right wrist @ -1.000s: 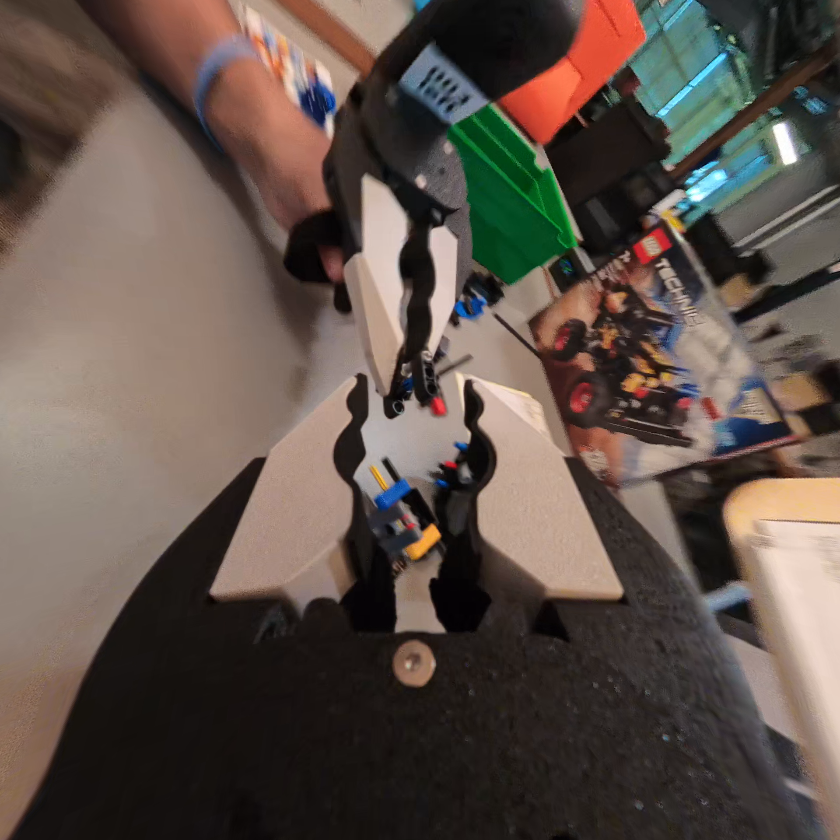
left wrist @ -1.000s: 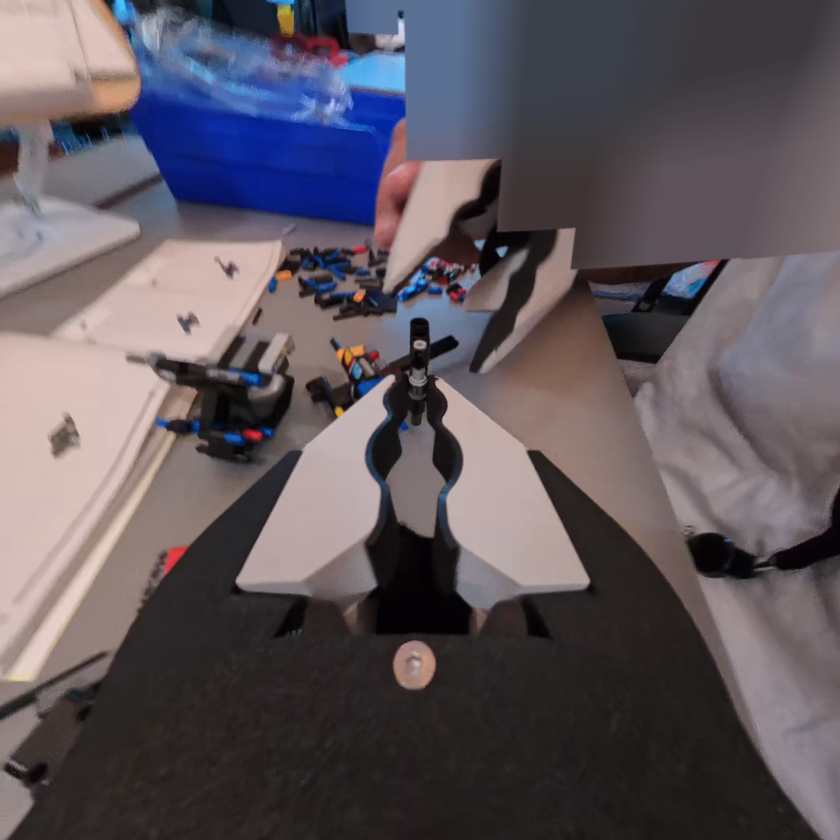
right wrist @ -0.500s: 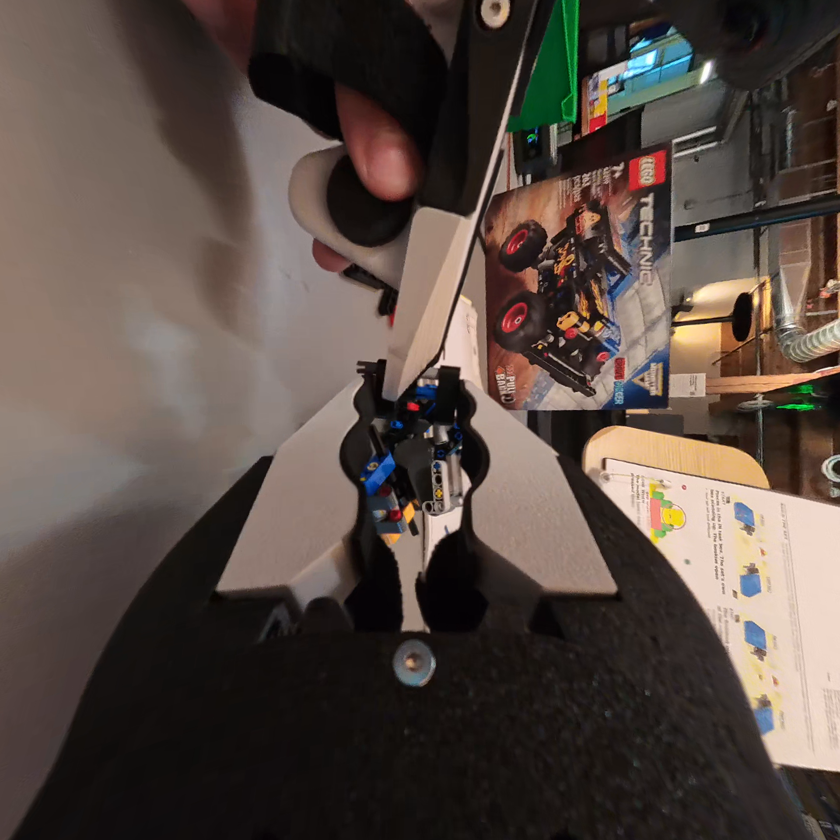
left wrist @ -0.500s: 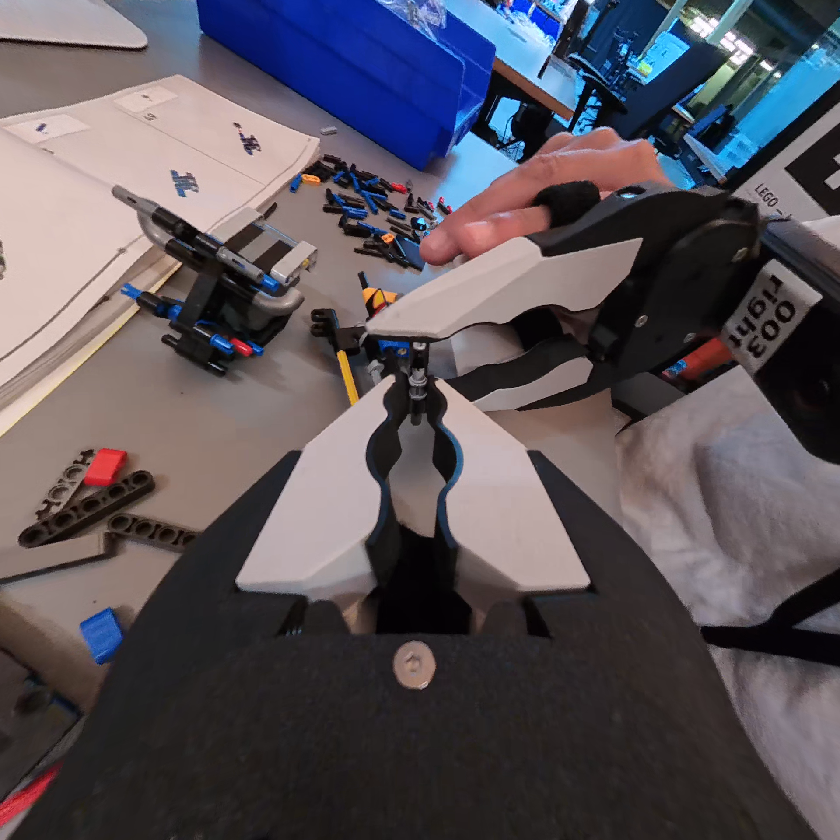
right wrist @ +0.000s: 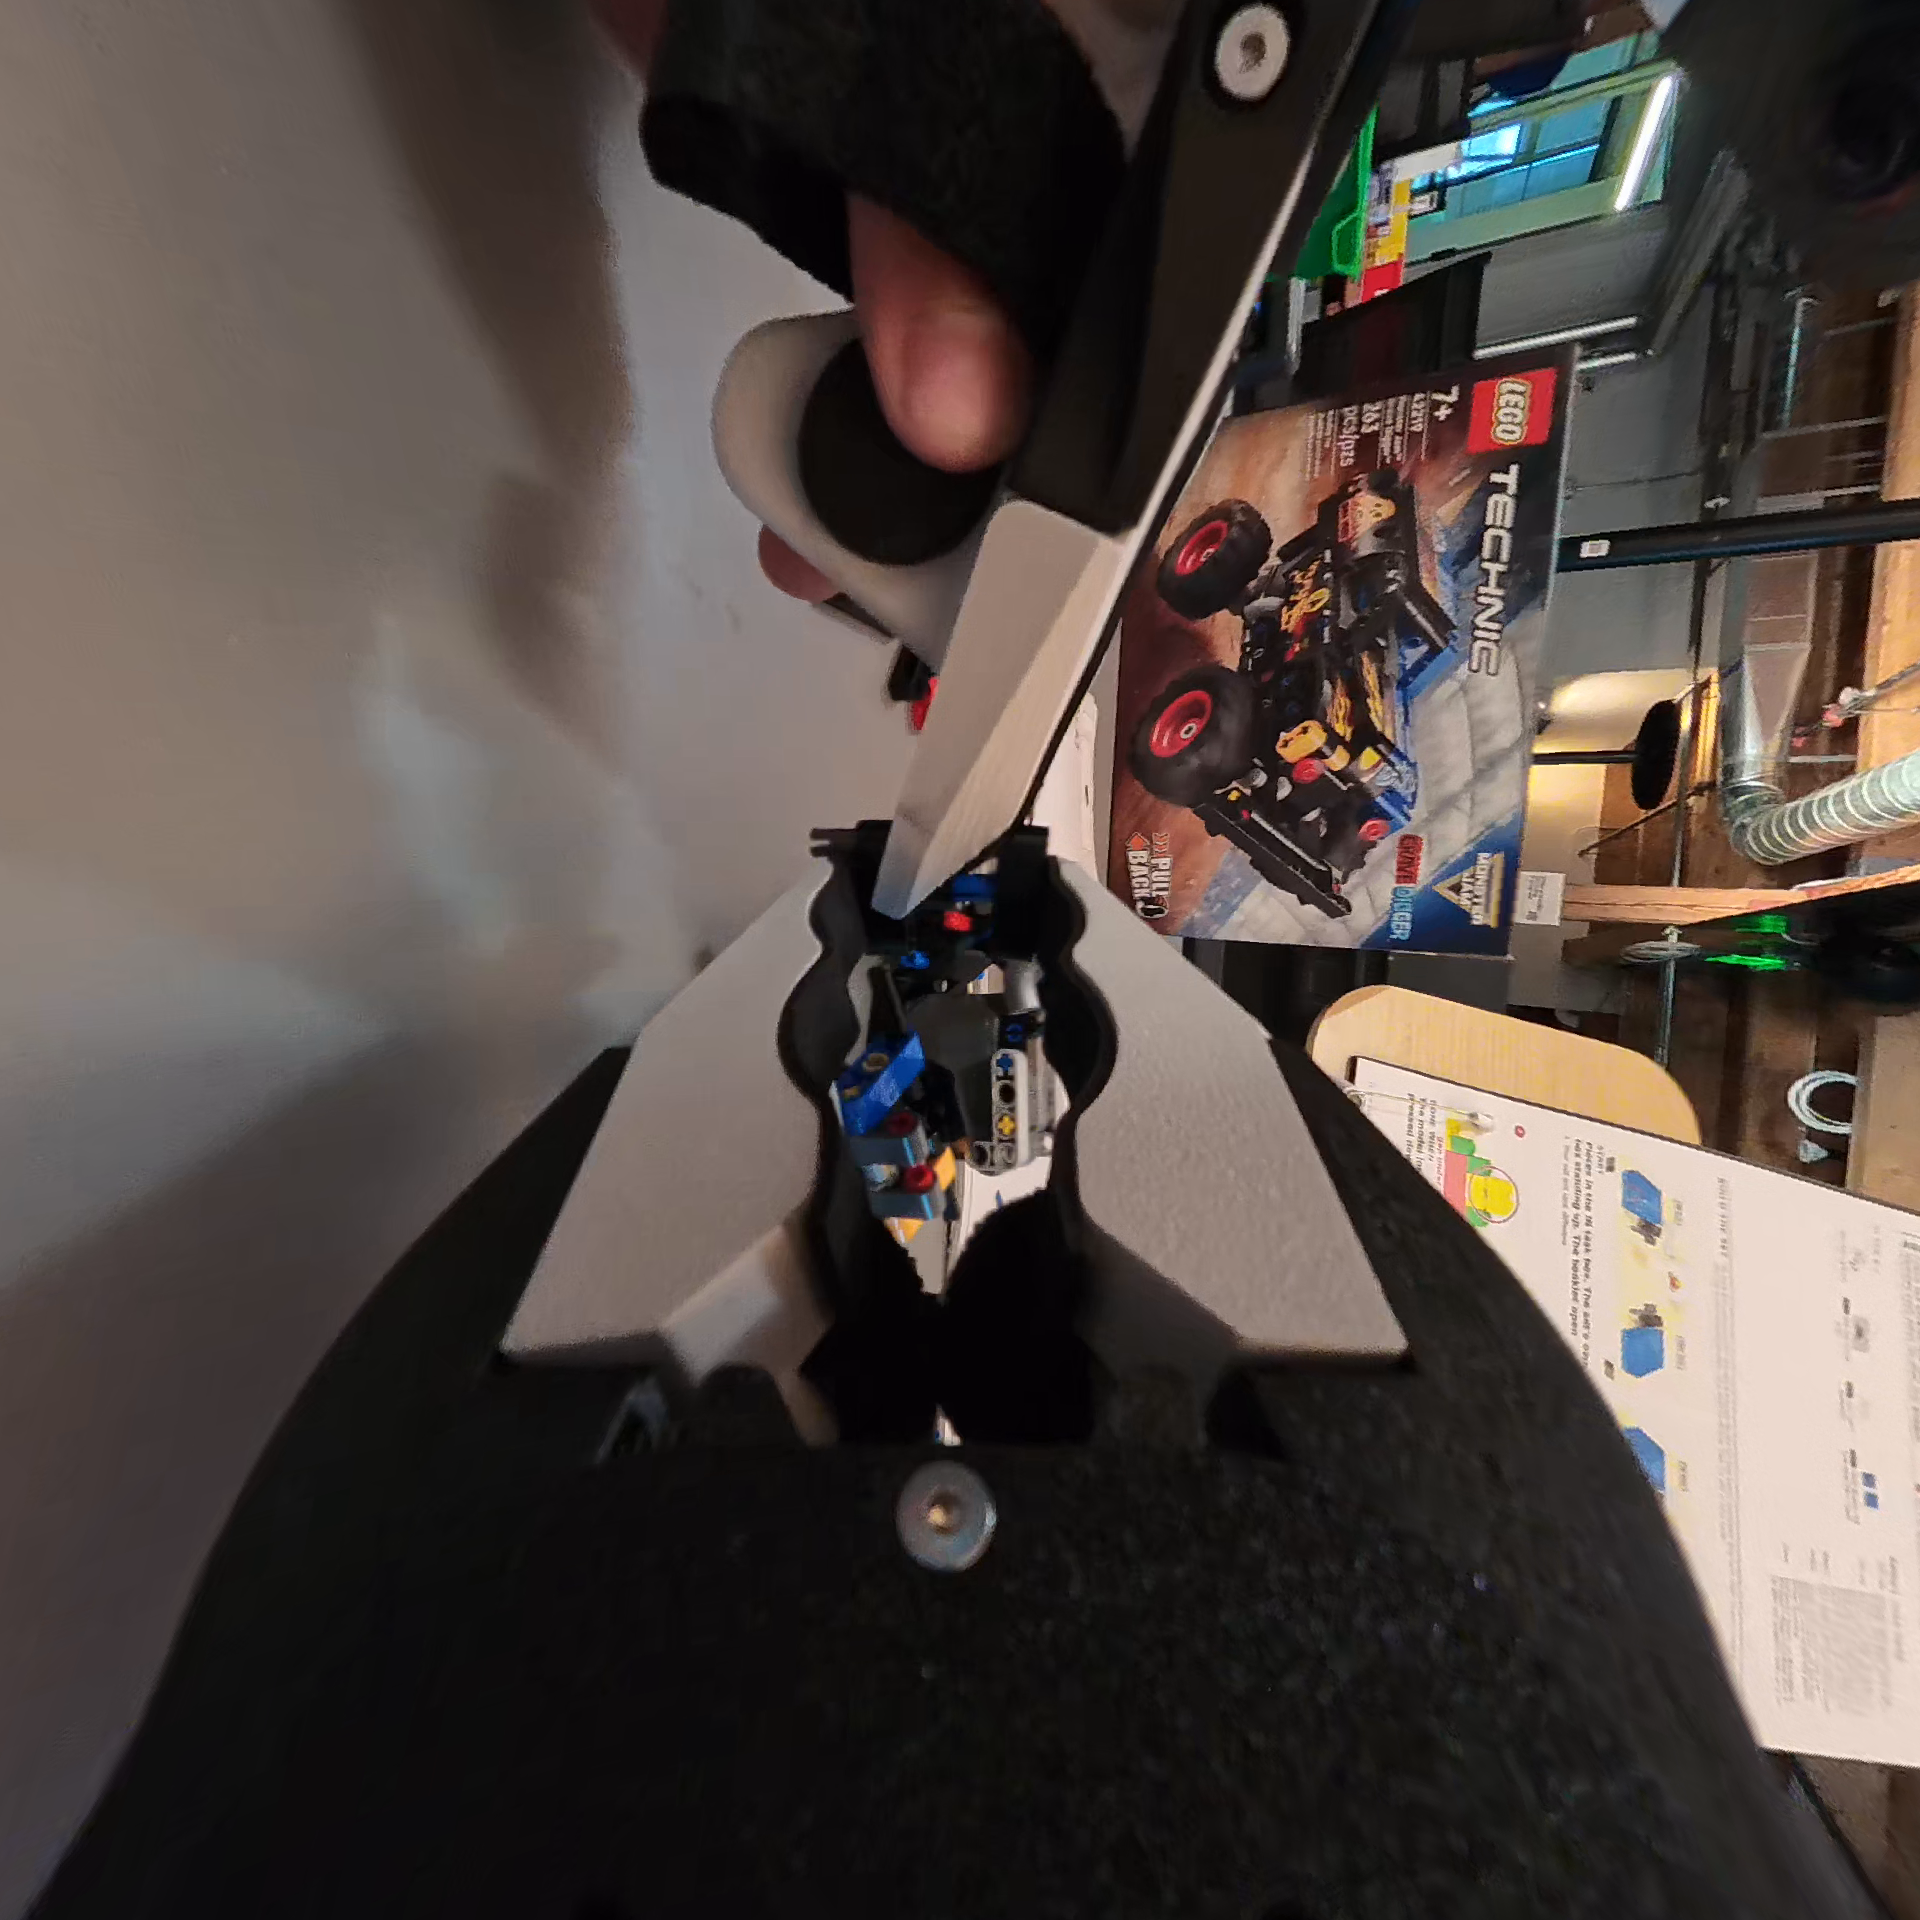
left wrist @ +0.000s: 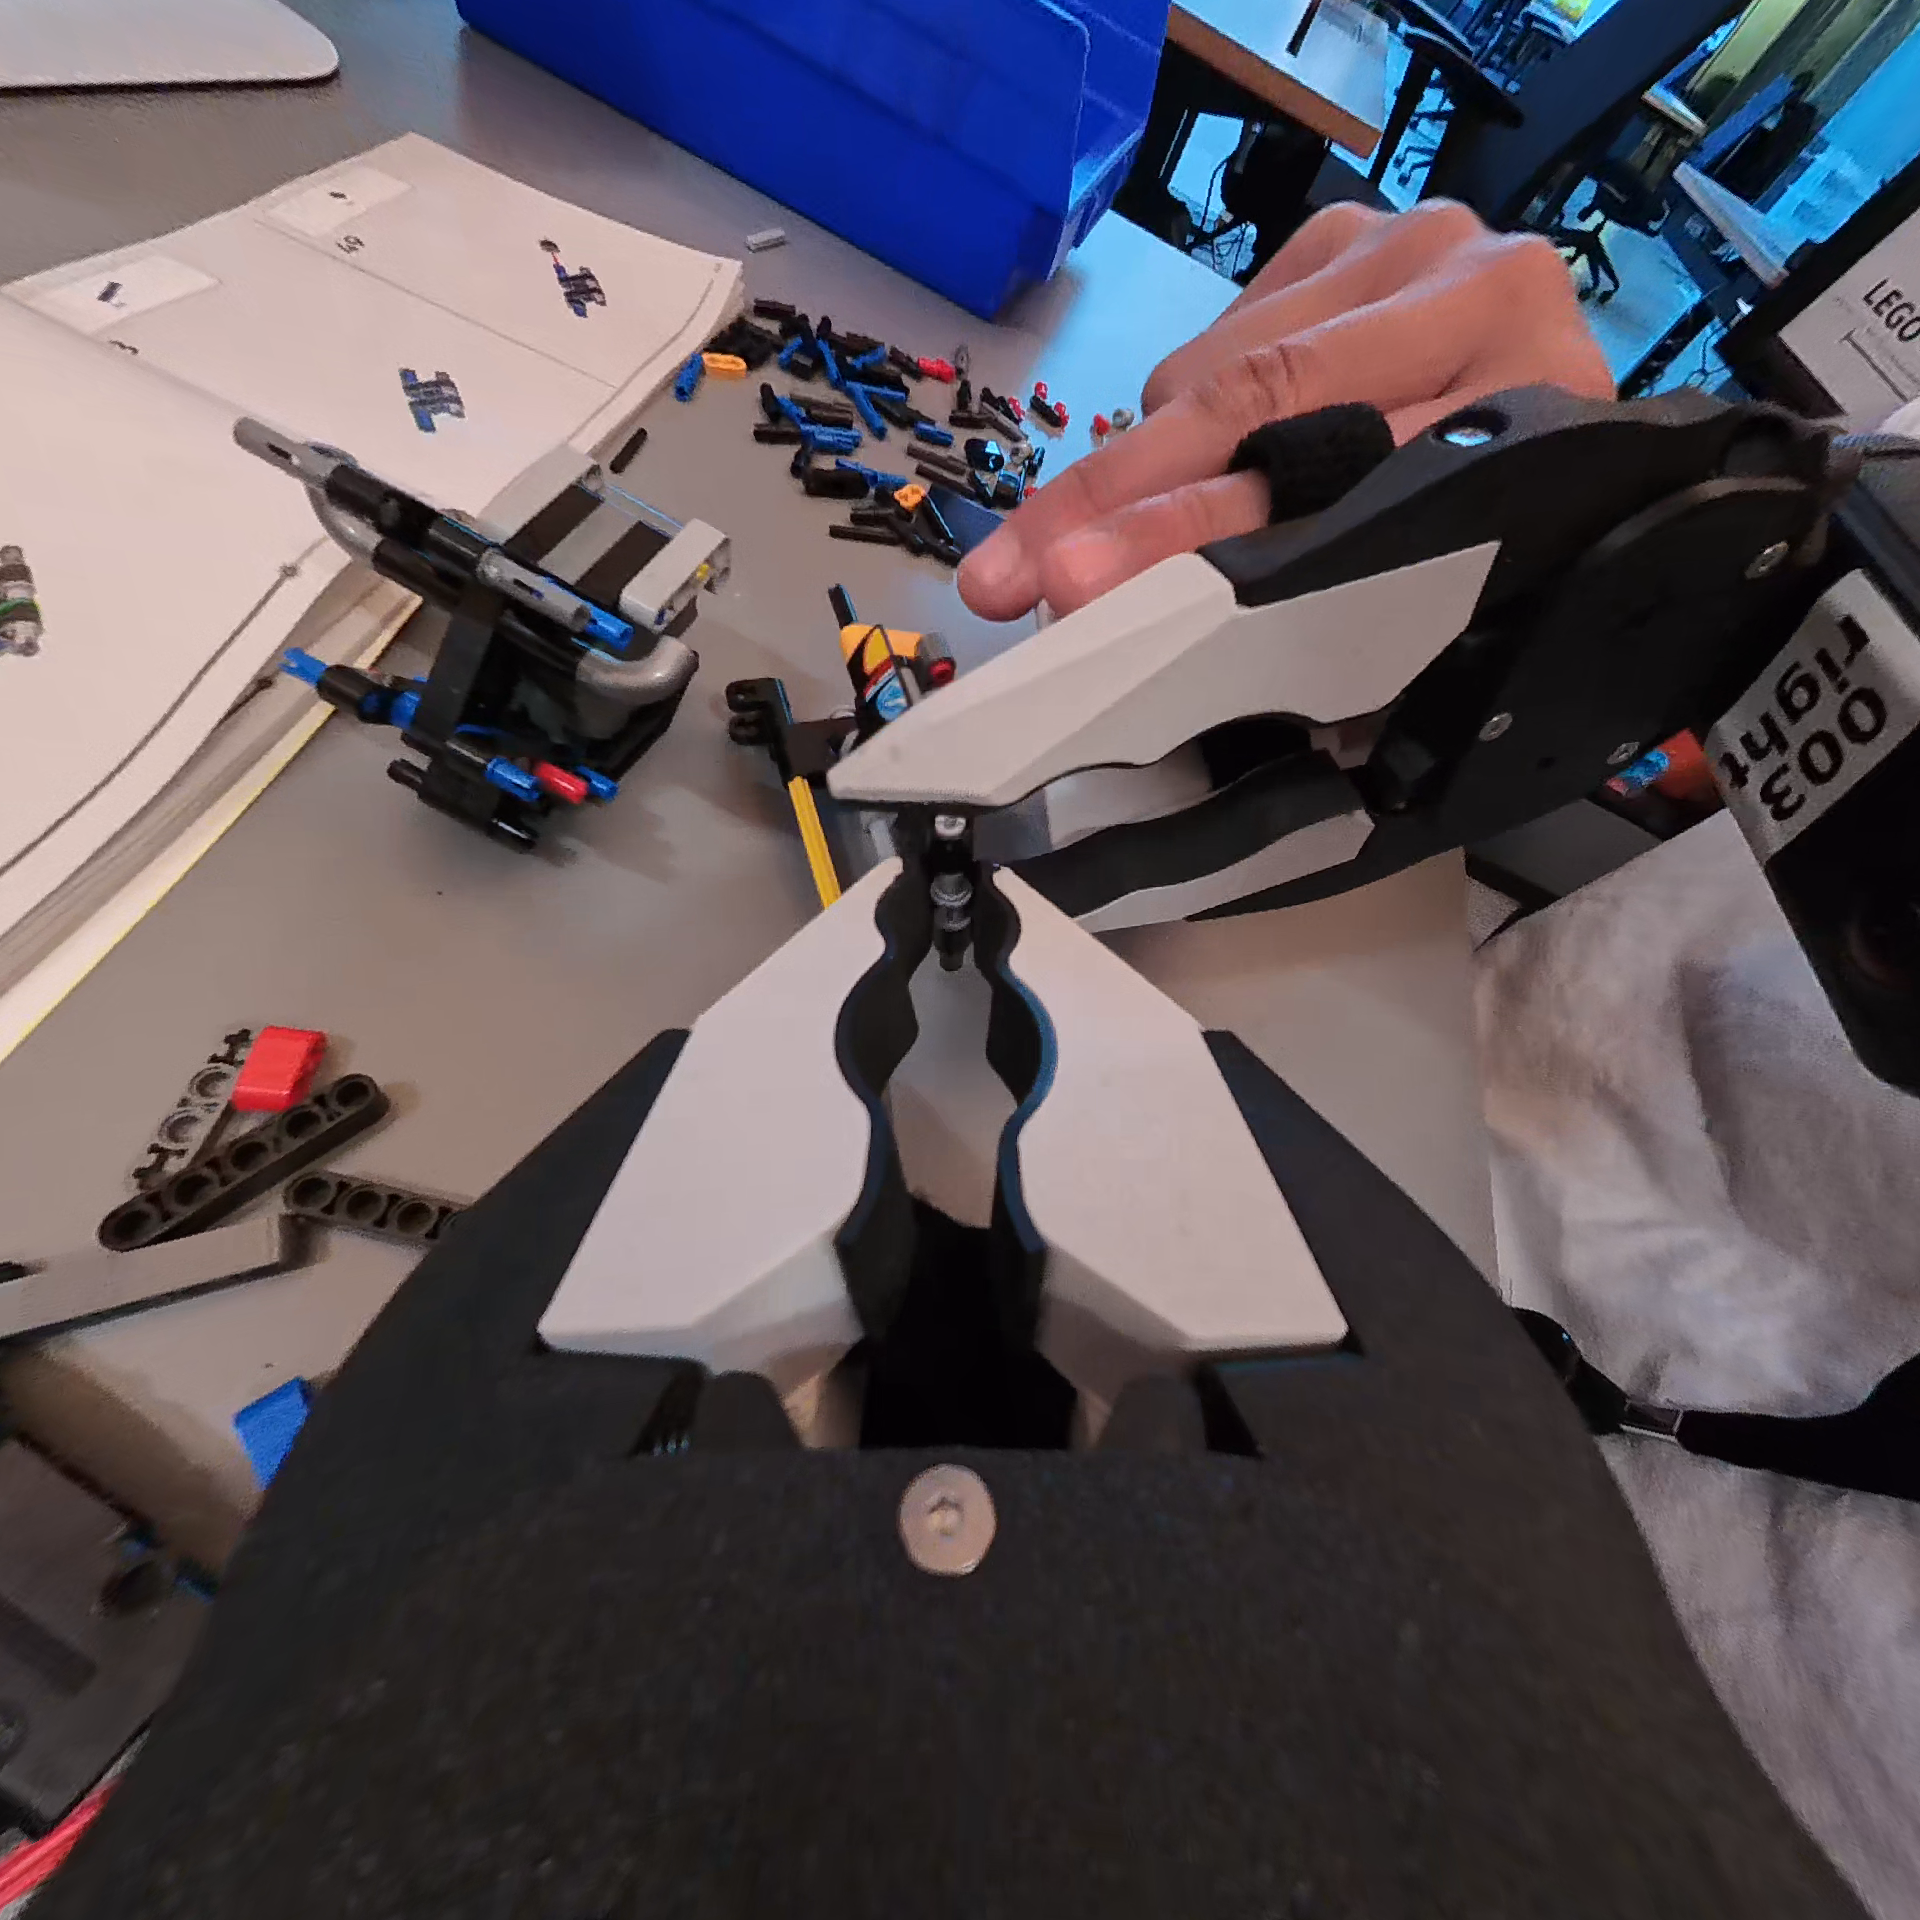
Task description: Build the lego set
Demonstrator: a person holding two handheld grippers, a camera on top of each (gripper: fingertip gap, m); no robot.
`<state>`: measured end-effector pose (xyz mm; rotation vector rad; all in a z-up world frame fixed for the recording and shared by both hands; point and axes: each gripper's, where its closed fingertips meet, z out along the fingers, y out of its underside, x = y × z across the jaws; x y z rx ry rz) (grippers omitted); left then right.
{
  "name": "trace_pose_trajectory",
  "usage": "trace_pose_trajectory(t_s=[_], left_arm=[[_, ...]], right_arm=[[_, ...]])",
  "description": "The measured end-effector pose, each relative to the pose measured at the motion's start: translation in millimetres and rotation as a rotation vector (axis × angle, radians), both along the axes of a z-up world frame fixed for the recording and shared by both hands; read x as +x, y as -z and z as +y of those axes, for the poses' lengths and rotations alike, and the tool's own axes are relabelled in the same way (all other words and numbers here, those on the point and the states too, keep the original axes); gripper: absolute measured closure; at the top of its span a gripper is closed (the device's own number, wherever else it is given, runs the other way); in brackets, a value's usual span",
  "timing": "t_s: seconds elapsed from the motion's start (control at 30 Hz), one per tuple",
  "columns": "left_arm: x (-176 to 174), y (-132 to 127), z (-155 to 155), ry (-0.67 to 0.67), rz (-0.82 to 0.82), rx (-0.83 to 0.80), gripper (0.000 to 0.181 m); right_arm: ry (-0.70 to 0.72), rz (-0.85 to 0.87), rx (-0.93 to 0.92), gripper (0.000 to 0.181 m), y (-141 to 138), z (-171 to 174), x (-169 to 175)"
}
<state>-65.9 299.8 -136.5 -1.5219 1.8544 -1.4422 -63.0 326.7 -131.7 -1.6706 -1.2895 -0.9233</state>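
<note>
Since a second ago both claws have swung together from apart, so the left gripper [left wrist: 948,896] now meets the right gripper [right wrist: 940,883] tip to tip. Left claw is clenched on a slim black axle pin [left wrist: 948,914], held upright at its tips. Right claw grasps a small sub-assembly [right wrist: 935,1091] of blue, grey and black Technic parts, seated deep between its fingers.

Judging by size, both pieces are light, stiff plastic; the pin is slippery and best gripped mid-shaft, the sub-assembly by its solid beams, since pressed joints could pop apart.

Left of the claws stands a larger chassis section [left wrist: 509,665]; beyond lie loose pins [left wrist: 873,416], an instruction booklet [left wrist: 312,343] and a blue bin [left wrist: 883,125].

Where pin enters hole is hidden behind fingertips.
</note>
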Motion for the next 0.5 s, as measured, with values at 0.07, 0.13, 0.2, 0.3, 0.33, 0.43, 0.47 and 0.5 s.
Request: trace_pose_trajectory(t_s=[0.07, 0.13, 0.2, 0.3, 0.33, 0.43, 0.47, 0.5], left_arm=[[0, -1, 0, 0.005, -0.004, 0.008, 0.176], [1, -7, 2, 0.001, -0.030, 0.015, 0.176], [1, -19, 4, -0.002, -0.073, -0.025, 0.175], [0, -37, 7, 0.015, -0.149, -0.111, 0.174], [-1, -41, 7, 0.020, -0.169, -0.140, 0.172], [0, -42, 8, 0.015, -0.150, -0.200, 0.173], [0, -40, 8, 0.011, -0.135, -0.202, 0.174], [0, -38, 8, 0.011, -0.126, -0.193, 0.175]], right_arm=[[-0.007, 0.015, -0.005, 0.149, 0, 0, 0], [-0.002, 0.052, 0.003, 0.149, -4, 1, 0], [0.001, 0.141, 0.026, 0.148, -14, 3, 1], [0.033, 0.382, 0.043, 0.148, -30, 7, 0], [0.044, 0.474, 0.035, 0.148, -34, 7, 1], [0.037, 0.571, 0.033, 0.148, -36, 8, 0], [0.036, 0.544, 0.042, 0.148, -34, 8, 0], [0.038, 0.520, 0.046, 0.148, -32, 8, -1]])
